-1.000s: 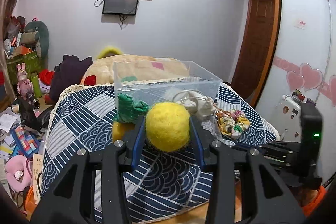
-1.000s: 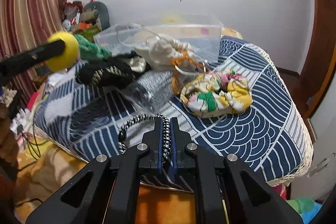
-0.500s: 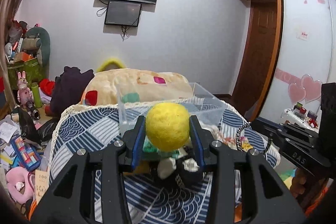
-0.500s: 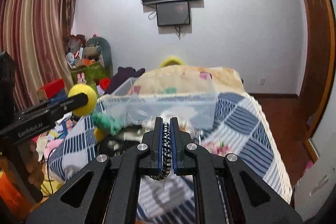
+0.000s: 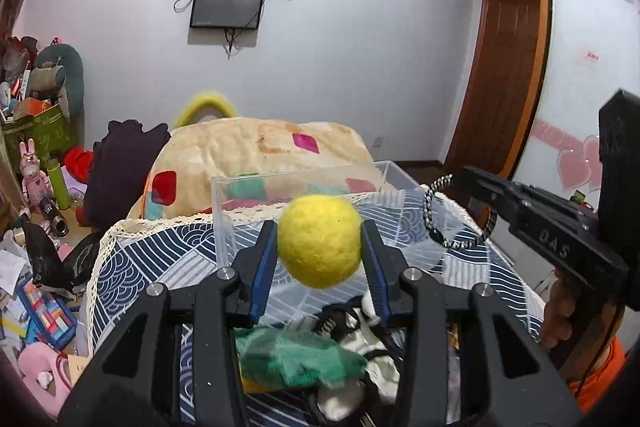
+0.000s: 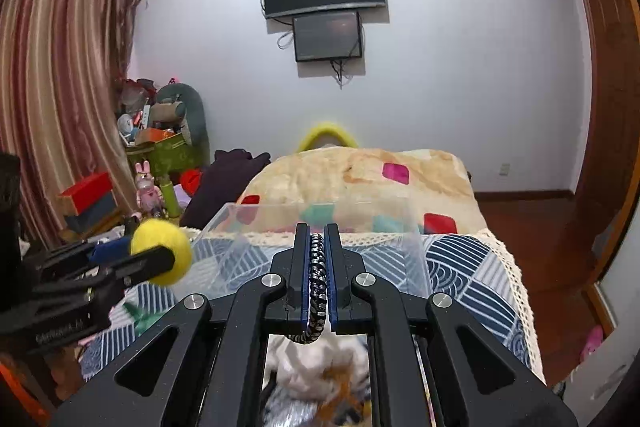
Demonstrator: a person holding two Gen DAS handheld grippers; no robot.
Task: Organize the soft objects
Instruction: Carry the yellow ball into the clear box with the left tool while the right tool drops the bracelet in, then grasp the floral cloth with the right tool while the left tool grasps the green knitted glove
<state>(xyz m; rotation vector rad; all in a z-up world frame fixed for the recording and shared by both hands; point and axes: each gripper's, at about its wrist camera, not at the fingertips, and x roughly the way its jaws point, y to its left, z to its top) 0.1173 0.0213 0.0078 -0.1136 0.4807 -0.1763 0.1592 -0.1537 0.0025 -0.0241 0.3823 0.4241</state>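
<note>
My left tongs [image 5: 320,241] pinch a fuzzy yellow felt ball [image 5: 319,240] between their blue-lined fingers [image 5: 264,259]; the ball sits squarely at the tips, round and woolly, raised above the bed's navy-and-white wave-patterned quilt [image 5: 160,259] and in front of the near wall of the clear, hard-sided plastic bin [image 5: 224,227]; seen from my right side the same ball [image 6: 162,251] hangs just left of that bin [image 6: 416,251]. My right tongs [image 6: 317,269] are pressed together on a black-and-white braided cord loop [image 6: 317,287]; the cord runs upright in the narrow gap between the blue pads [image 6: 333,279] and curls out beneath them; from the left view the loop [image 5: 460,213] dangles off the tip of the right tongs [image 5: 466,179], held over the bin's right side. Below my left tongs lies a heap of soft things on the quilt: a crumpled green knitted cloth [image 5: 296,361] and white fabric with black edging [image 5: 372,355], blurred. Beyond the bin a cream plush blanket with coloured patches [image 5: 256,155] is mounded on the bed.
</note>
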